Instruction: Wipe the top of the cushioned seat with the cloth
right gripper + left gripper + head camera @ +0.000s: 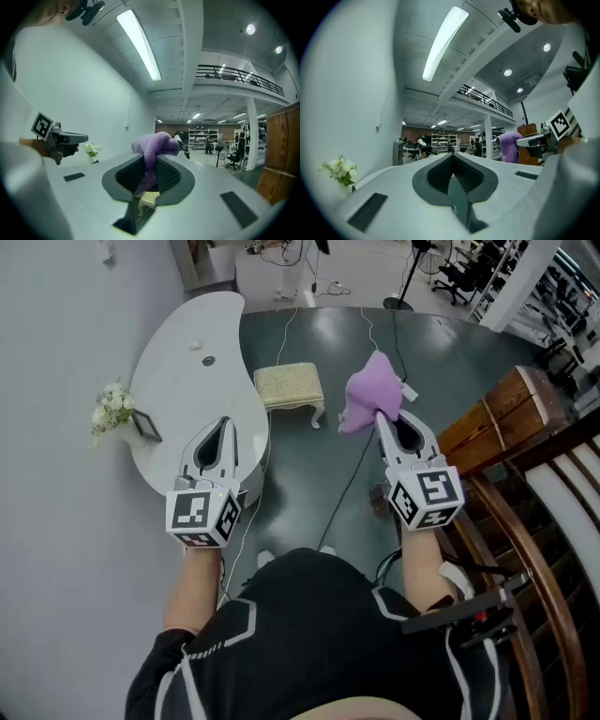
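One purple cloth (pixel 367 396) sits bunched in the clamped jaws of the right gripper (pixel 385 422), held up above a dark floor; the left gripper (pixel 221 424) is empty, its jaws pressed together; the cream cushioned seat (pixel 289 383), a small stool on white legs, stands on the floor ahead between the two grippers, apart from the cloth and just beside a curved white table (pixel 184 371) bearing white flowers (pixel 112 407).

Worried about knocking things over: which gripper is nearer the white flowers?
Left. The left gripper is just right of the flowers; the right gripper, shut on the cloth, is far beyond it.
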